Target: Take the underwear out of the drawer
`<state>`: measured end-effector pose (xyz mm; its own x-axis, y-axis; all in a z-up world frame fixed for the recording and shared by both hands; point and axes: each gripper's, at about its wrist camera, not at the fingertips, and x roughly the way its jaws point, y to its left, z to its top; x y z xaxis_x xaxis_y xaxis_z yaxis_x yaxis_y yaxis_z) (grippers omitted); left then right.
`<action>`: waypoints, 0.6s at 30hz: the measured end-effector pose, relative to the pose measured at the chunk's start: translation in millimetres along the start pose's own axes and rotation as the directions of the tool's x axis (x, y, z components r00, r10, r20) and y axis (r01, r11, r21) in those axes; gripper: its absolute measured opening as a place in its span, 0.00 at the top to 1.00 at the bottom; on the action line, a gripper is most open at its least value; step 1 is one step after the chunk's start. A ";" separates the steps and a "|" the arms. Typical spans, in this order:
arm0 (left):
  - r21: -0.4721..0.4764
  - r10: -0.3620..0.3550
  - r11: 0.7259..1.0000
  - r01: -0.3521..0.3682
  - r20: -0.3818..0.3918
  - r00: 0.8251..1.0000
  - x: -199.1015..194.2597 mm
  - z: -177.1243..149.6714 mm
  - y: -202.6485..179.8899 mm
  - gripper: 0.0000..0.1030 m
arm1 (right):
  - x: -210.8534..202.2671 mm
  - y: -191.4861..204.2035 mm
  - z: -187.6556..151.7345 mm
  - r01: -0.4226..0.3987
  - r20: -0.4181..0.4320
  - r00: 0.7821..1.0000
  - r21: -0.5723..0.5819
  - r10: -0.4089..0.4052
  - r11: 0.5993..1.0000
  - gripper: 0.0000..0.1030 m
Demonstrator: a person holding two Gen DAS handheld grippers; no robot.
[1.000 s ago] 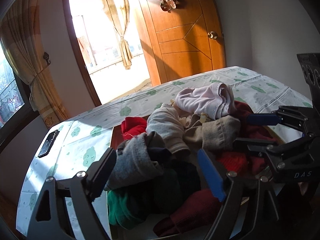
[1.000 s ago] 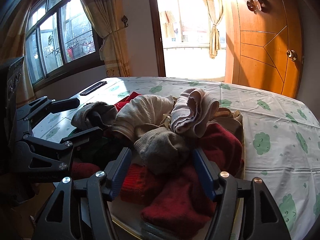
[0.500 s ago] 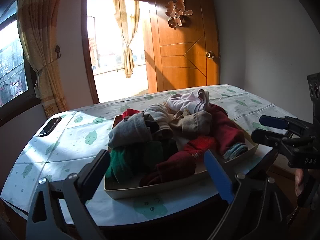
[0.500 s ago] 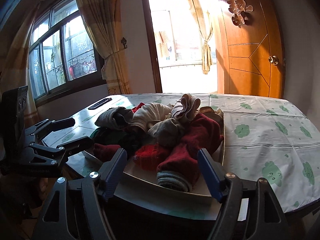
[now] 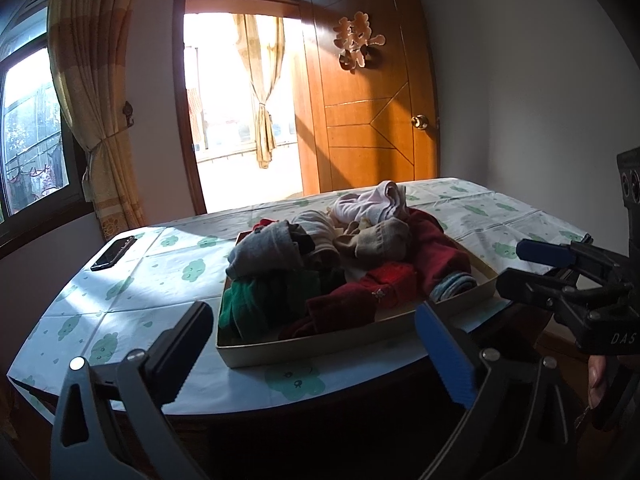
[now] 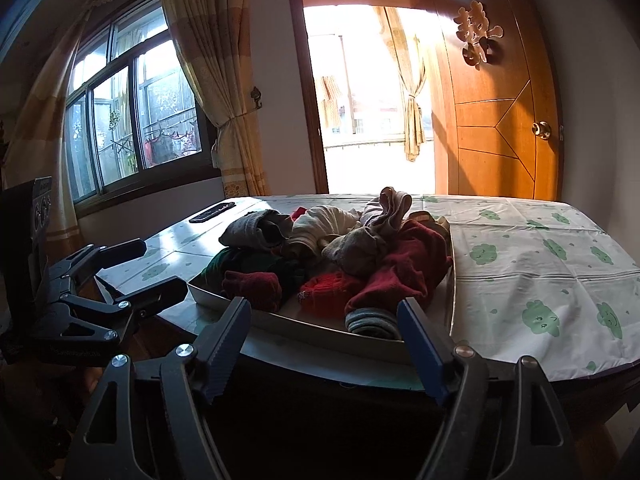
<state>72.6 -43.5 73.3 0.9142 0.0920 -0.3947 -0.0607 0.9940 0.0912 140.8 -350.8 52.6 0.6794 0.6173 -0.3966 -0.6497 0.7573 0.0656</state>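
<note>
Sunlit and quiet, the room has a wooden door [image 5: 376, 120] standing open beside a bright balcony doorway, a curtained window [image 6: 132, 128] to one side, and a table [image 5: 120, 296] under a cloth printed with green clouds filling the middle. A dark phone [image 5: 114, 253] lies near the table's far left corner, well apart from everything else.

On the table, close to its near edge, sits the drawer [image 5: 320, 346], a shallow pale tray lifted out of its cabinet. It is heaped with rolled and bunched underwear [image 5: 340, 264]: grey, cream, tan and pink pieces on top, dark red, bright red and green ones lower down, a grey striped roll at the near right corner. Everything is inside the drawer or piled above its rim; none lies on the cloth.

Both tools hang short of the table, off its near edge. The left gripper [image 5: 312, 352] has its jaws spread wide, having just been opening, with nothing between them. The right gripper [image 6: 324, 340] is likewise parted and empty, its jaws also having just been opening.

Judging from this, no garment is out of the drawer. The whole job remains: reach in, pinch a piece, lift it clear, and repeat for the pile.
</note>
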 end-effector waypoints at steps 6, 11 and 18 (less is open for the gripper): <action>0.004 -0.006 1.000 0.006 -0.001 1.000 -3.0 -2.2 -4.0 0.01 | -4.3 2.5 -1.4 -0.007 0.007 1.000 0.006 0.007 1.000 0.25; 0.006 -0.007 1.000 0.007 -0.007 1.000 -2.2 -1.4 -5.8 0.01 | -6.9 6.0 -1.8 -0.013 0.014 1.000 -0.001 0.013 1.000 0.25; -0.017 -0.002 1.000 0.002 -0.011 1.000 -2.1 0.0 -1.9 0.01 | -10.6 6.2 -2.7 -0.008 0.027 1.000 -0.001 0.008 1.000 0.25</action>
<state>70.8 -45.6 73.9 0.9098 0.0903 -0.4050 -0.0655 0.9951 0.0747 128.7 -353.3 54.7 0.6834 0.6288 -0.3709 -0.6553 0.7523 0.0680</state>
